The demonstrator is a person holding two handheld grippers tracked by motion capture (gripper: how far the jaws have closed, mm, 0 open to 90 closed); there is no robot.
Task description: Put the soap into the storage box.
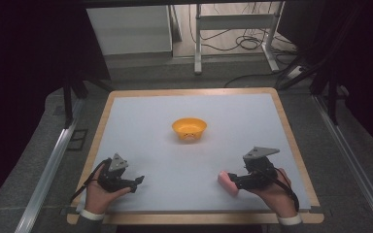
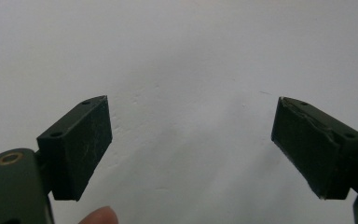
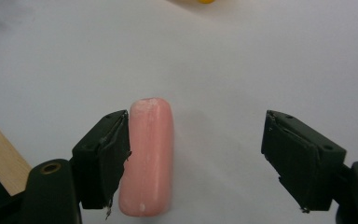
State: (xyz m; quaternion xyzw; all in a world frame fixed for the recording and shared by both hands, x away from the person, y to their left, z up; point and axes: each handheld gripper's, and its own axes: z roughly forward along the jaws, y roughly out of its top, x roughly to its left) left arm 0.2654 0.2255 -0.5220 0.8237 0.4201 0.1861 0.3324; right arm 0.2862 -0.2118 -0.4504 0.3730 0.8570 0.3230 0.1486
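Note:
A pink sausage-shaped piece lies on the white table near the front right. In the right gripper view the pink piece rests between the wide-apart jaws, touching the left pad, with a broad gap to the other pad. My right gripper is open around it. An orange bowl sits at the table's middle, and its rim peeks in at the top of the right gripper view. My left gripper rests at the front left, open, with bare table between its pads.
The white table top has a wooden border. Metal rails run along both sides on the floor. A desk frame and cables stand behind the table's far edge.

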